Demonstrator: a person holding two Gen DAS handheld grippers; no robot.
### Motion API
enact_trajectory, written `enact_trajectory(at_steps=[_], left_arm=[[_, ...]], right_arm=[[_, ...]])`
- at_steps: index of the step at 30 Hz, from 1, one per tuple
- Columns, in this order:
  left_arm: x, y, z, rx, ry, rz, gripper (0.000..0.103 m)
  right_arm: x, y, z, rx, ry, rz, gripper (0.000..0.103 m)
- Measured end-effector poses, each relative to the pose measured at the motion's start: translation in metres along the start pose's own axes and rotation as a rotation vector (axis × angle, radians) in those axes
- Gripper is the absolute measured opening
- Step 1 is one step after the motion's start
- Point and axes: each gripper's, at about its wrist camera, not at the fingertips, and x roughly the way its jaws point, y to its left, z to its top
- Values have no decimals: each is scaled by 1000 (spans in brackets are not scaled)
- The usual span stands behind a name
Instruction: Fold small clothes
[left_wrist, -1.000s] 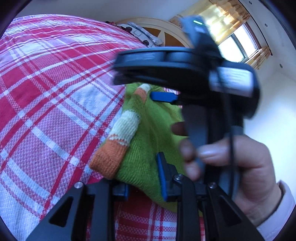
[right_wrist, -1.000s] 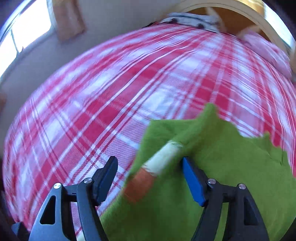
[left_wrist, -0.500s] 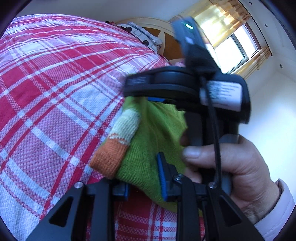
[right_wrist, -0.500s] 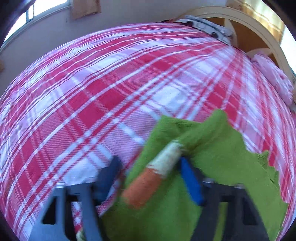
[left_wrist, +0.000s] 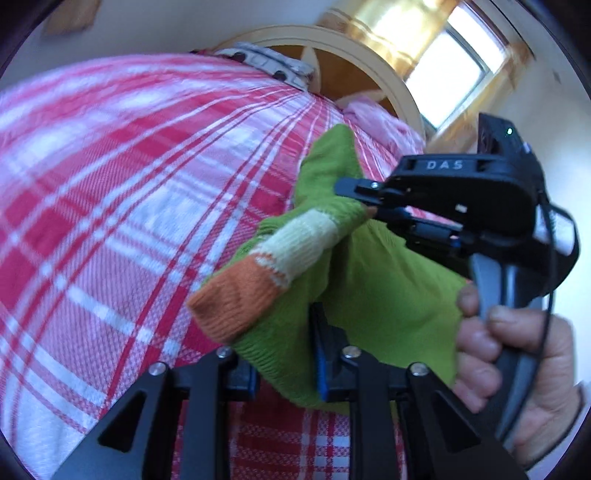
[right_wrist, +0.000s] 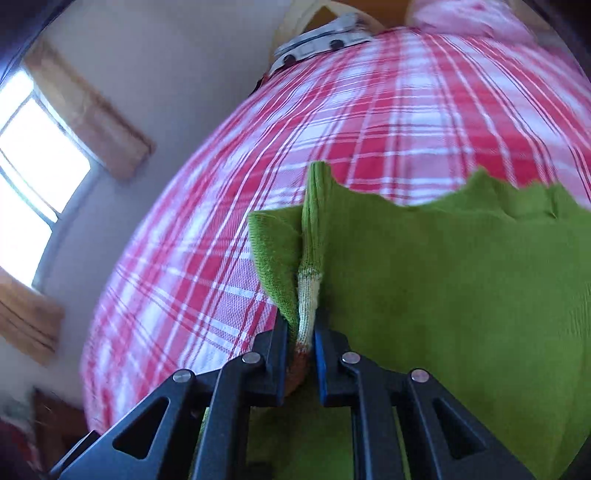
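A green knit sweater (left_wrist: 388, 288) (right_wrist: 461, 295) lies on a bed with a red and white plaid cover (left_wrist: 110, 221) (right_wrist: 369, 129). Its sleeve (left_wrist: 295, 243) has a cream band and an orange cuff (left_wrist: 236, 299). My left gripper (left_wrist: 284, 354) has the sweater's ribbed edge between its jaws, which are closing on it. My right gripper (right_wrist: 300, 332) (left_wrist: 364, 206) is shut on the sleeve (right_wrist: 308, 291) near the cream band and holds it up off the sweater's body. A person's hand (left_wrist: 517, 369) grips the right gripper's handle.
A rounded wooden headboard (left_wrist: 369, 62) stands at the far end of the bed, with a pink pillow (left_wrist: 380, 122) and a grey patterned item (left_wrist: 266, 62) by it. Curtained windows (left_wrist: 450, 74) (right_wrist: 33, 155) are in the walls beyond the bed.
My right gripper went from open around the sleeve to shut on it, rolled, and drew the sleeve up and sideways. My left gripper rose a little with the sweater's edge.
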Motion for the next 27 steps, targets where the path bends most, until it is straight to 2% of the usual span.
enact_trajectory(at_steps=[7,10,15,21,24,27], left_arm=[[-15,-51,3,239,-90,79,21],[-22,-81,3,337,-124,55,21],[-28,-144,-8,500,-161,-49,21],[-9,-218,-34,617,-94,-182,20],[0,-246,-54,661,-61,-206,20],[14,-263,-71,681,-5,-219,20]], right_arm=[[-39,-18,4,19,-62,56,12],[-61,-32,7,33,-103,74,11],[-110,-63,18,40,-171,72,11],[-176,-118,20,-5,-230,-18,11],[-197,-153,10,-5,-228,-85,11],[-204,-192,-4,41,-218,-116,11]])
